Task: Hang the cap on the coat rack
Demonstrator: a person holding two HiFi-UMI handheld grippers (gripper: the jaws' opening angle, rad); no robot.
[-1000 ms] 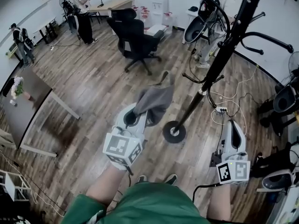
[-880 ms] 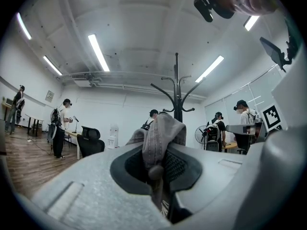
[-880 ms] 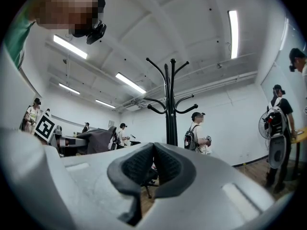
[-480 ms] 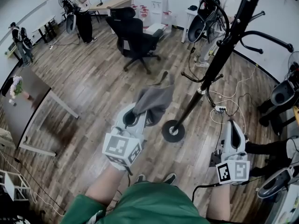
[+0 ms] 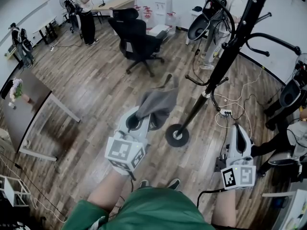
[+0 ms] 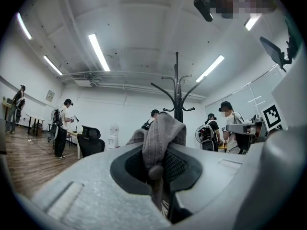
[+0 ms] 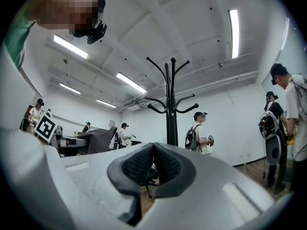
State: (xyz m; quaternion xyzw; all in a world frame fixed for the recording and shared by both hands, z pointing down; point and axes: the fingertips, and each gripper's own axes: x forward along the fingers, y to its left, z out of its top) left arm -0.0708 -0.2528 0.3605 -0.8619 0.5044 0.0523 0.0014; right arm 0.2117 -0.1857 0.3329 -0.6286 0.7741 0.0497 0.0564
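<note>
Left hand-held gripper point(image 6: 154, 169) clamps cap point(image 6: 162, 134), rack base point(image 5: 177, 135) only in head view

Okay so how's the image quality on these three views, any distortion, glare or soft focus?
Head view: strong fisheye, so the coat rack leans and the floor bows; evenly lit, sharp. Left gripper view: dark circular vignette, ceiling lights blown out white, the cap close to the lens and slightly soft. Right gripper view: same vignette and glaring lights; the coat rack is crisp.

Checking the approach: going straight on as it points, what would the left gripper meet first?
Probably the coat rack, standing almost dead ahead beyond the held cap; depth is unclear.
</note>
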